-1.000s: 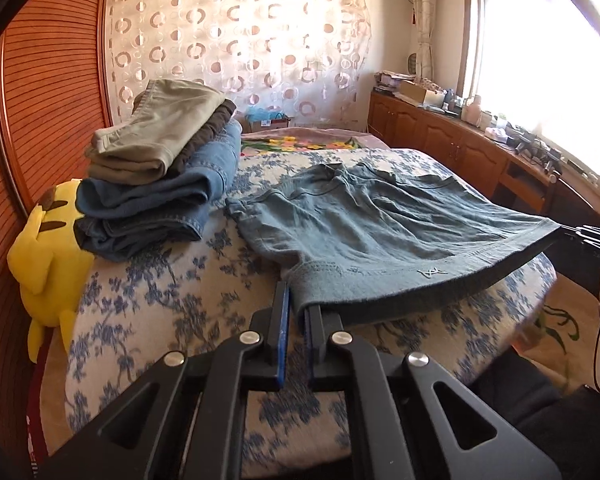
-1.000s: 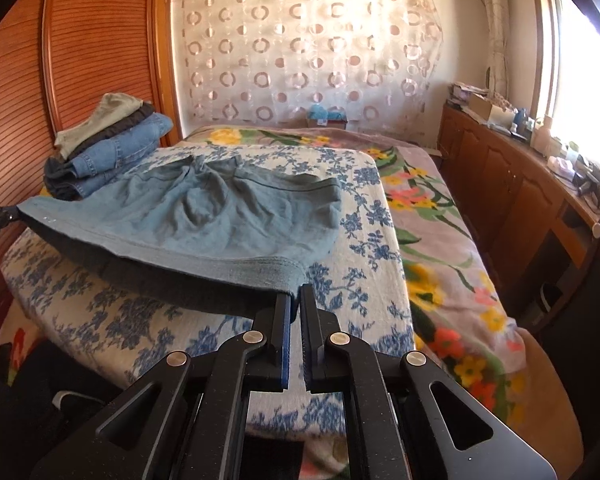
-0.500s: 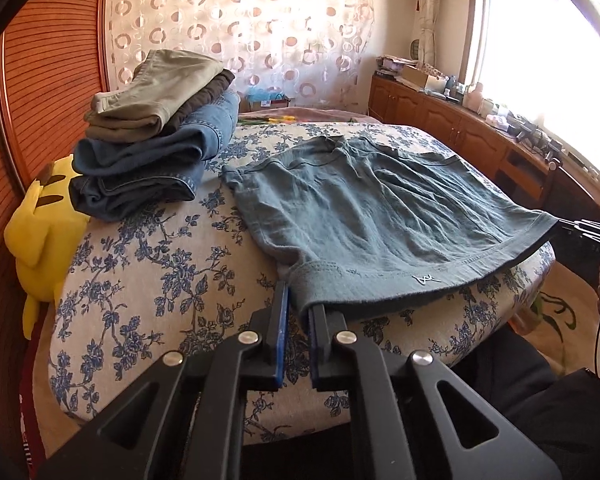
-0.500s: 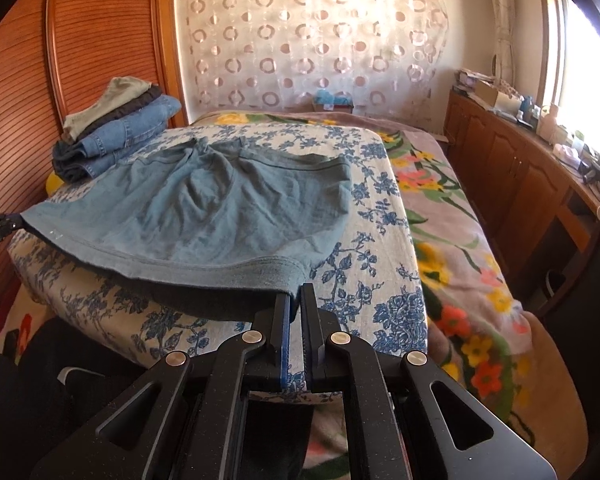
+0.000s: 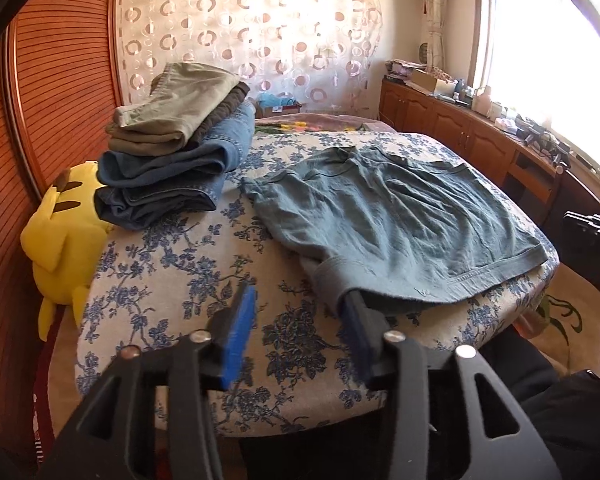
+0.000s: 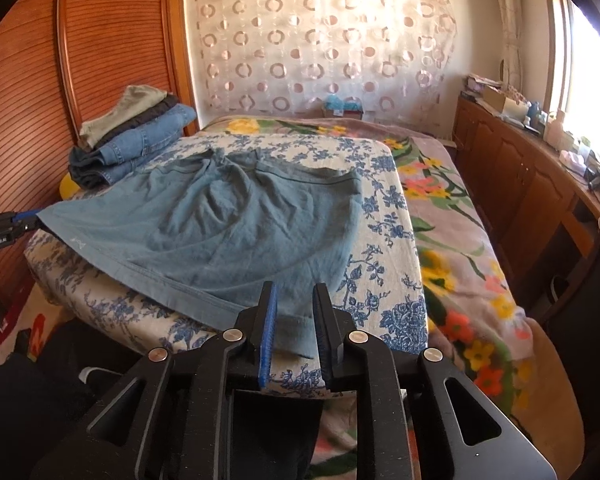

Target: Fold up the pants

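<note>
Lying spread on the blue-flowered bed [image 5: 172, 264], the teal pants [image 5: 396, 216] have their near hem hanging just over the mattress edge, close beside a stack of folded clothes [image 5: 172, 152]. Both claws are apart: the left claw [image 5: 300, 332] is wide open, its right finger tucked under or into the hem corner, while the right claw [image 6: 294, 332] stands parted with the other hem corner drooping loosely between its fingers, clamped on nothing. The likely trouble is a snag: if the left claw pulls away carelessly, that finger could drag the corner and rumple the flattened cloth. The overhanging hem might also slide off the bed, and a skewed regrip would leave the fold crooked
</note>
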Demonstrator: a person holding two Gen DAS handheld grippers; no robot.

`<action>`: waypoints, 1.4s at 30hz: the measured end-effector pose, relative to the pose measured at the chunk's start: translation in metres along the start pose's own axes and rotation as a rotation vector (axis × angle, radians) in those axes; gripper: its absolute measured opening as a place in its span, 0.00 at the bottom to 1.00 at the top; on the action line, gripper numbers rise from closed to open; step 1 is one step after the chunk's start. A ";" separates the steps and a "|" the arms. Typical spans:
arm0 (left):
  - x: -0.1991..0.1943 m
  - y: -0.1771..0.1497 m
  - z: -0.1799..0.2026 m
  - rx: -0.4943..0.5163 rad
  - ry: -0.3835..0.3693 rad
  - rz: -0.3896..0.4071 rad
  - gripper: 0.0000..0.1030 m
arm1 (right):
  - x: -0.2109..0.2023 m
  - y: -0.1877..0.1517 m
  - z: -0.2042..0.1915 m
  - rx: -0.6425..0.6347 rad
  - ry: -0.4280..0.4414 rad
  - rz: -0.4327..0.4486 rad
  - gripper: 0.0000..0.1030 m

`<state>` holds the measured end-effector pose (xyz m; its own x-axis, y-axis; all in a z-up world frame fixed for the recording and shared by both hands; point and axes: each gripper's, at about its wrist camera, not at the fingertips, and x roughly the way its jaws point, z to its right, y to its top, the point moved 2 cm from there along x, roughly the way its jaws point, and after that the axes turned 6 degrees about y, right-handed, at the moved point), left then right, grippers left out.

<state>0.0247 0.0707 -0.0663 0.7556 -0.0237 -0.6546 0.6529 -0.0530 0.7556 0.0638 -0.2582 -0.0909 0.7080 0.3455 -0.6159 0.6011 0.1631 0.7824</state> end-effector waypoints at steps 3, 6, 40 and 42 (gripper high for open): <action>-0.002 0.000 -0.006 -0.008 0.017 0.003 0.47 | 0.004 0.003 -0.003 0.006 0.006 0.021 0.17; -0.005 0.002 -0.012 -0.023 0.036 0.018 0.62 | 0.009 0.008 -0.006 0.014 0.017 0.033 0.17; 0.100 0.028 0.039 0.091 -0.025 -0.046 0.83 | 0.111 0.059 -0.001 -0.017 0.053 -0.012 0.41; 0.101 0.033 0.039 0.095 -0.019 -0.043 0.83 | 0.116 0.066 0.000 -0.029 0.053 -0.017 0.41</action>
<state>0.1199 0.0272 -0.1085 0.7250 -0.0383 -0.6877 0.6763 -0.1490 0.7214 0.1858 -0.2075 -0.1114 0.6765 0.3907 -0.6243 0.6015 0.1960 0.7745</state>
